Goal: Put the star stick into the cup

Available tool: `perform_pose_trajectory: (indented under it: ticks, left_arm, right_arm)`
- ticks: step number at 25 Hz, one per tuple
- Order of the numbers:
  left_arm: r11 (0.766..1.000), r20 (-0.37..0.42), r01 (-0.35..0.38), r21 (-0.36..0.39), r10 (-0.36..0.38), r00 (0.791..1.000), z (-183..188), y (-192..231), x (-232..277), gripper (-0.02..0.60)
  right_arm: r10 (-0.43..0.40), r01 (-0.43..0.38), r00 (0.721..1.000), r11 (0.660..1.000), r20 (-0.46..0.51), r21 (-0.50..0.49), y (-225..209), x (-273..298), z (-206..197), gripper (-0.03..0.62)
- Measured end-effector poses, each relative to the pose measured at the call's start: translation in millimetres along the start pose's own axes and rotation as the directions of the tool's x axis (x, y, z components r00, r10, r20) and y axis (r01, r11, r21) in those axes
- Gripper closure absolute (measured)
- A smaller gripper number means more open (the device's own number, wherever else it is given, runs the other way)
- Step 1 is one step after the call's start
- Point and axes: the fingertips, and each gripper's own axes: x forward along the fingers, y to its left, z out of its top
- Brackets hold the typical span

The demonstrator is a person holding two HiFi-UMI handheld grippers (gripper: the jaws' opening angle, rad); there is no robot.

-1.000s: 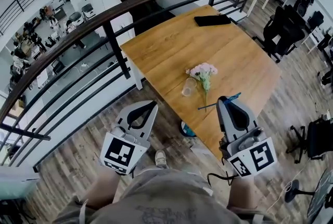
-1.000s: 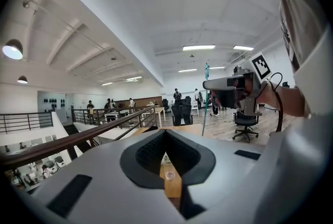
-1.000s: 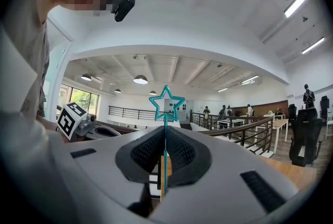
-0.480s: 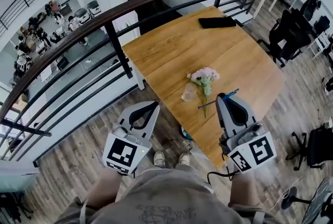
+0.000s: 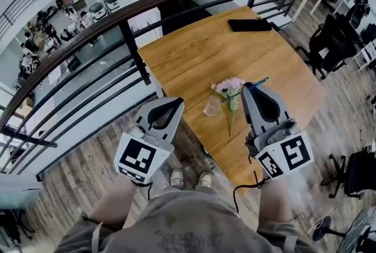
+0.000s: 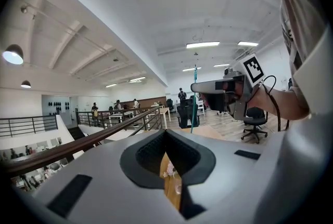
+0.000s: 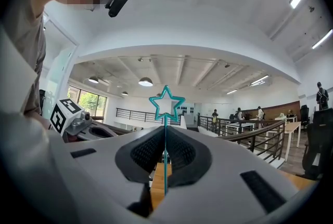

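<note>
The teal star stick (image 7: 166,114) stands upright between the jaws of my right gripper (image 7: 165,137), which is shut on it, with the star above the jaw tips. In the head view the right gripper (image 5: 251,88) hovers over the wooden table (image 5: 194,52), and the stick's end (image 5: 259,81) pokes out past its tip. The clear cup (image 5: 211,106) stands on the table just left of that gripper, beside pink flowers (image 5: 229,86). My left gripper (image 5: 174,104) is shut and empty, off the table's near-left edge. The left gripper view shows the right gripper (image 6: 221,87) holding the stick (image 6: 195,98).
A black flat object (image 5: 249,25) lies at the table's far edge. A dark railing (image 5: 126,40) runs along the left with a drop to a lower floor behind it. Office chairs (image 5: 329,40) stand to the right. The person's legs and shoes (image 5: 189,178) are below.
My right gripper has lifted and moved forward with the star stick, from the table's near edge to beside the flowers. The left gripper has edged forward a little.
</note>
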Motion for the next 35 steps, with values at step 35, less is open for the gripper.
perform_pose_trajectory:
  ticks: [35]
  left_arm:
    - [0.979, -0.391, 0.013, -0.204, -0.093, 0.916, -201.9, -3.0, 65.4, 0.566]
  right_arm:
    - [-0.045, 0.158, 0.862, 0.971, -0.505, 0.182, -52.2, 71.3, -305.7, 0.558]
